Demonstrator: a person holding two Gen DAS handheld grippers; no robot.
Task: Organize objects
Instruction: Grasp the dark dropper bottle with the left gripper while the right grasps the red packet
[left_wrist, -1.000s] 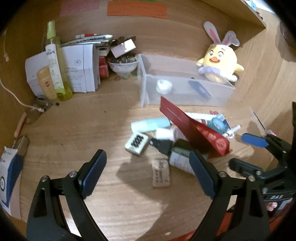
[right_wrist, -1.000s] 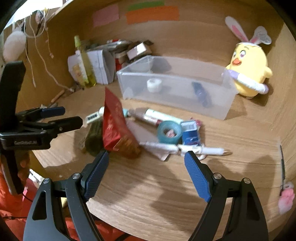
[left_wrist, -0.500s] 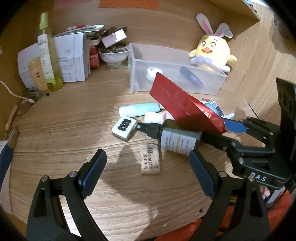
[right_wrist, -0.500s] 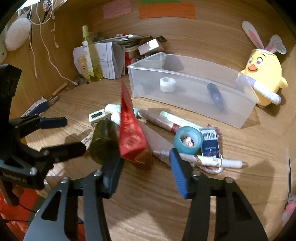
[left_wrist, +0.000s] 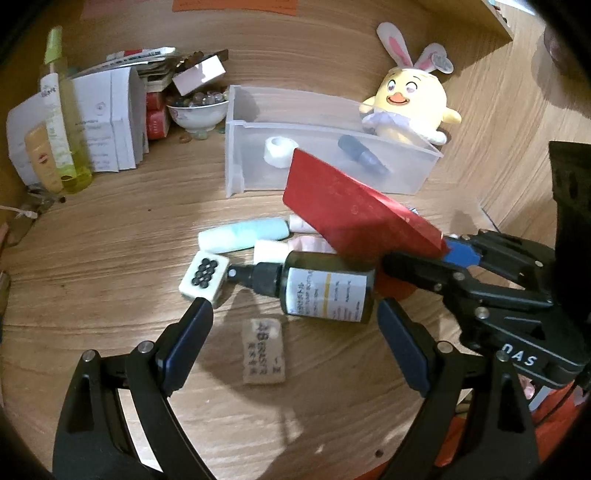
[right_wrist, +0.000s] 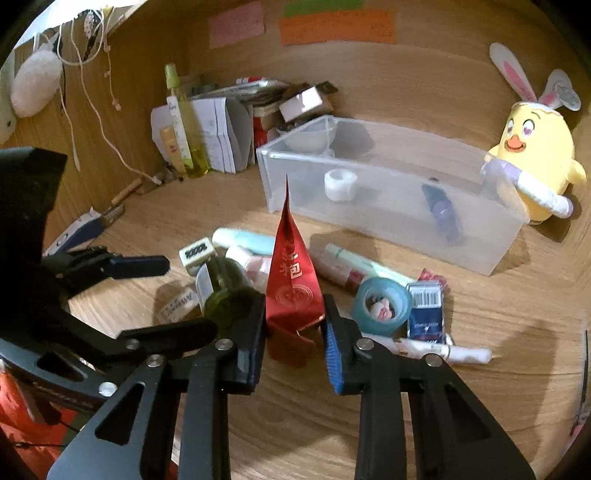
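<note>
A red foil packet (right_wrist: 293, 280) stands on the wooden desk; it also shows in the left wrist view (left_wrist: 351, 210). My right gripper (right_wrist: 295, 345) has closed on the packet's bottom end, one pad on each side. My left gripper (left_wrist: 291, 339) is open and empty, just short of a dark green bottle (left_wrist: 325, 291) lying on its side and above a brown label card (left_wrist: 264, 350). A clear plastic bin (right_wrist: 391, 206) behind holds a white tape roll (right_wrist: 340, 184) and a dark tube (right_wrist: 441, 210).
Loose items lie around the packet: a mahjong tile (left_wrist: 204, 277), a pale blue tube (left_wrist: 243, 234), a teal tape roll (right_wrist: 380, 304), a blue box (right_wrist: 424, 312), a pen (right_wrist: 443, 350). A yellow plush chick (right_wrist: 532, 158) stands right of the bin. Papers, bottles and a bowl crowd the back left.
My right gripper moved forward and closed from wide open onto the red packet. My left gripper moved closer to the green bottle and stayed open.
</note>
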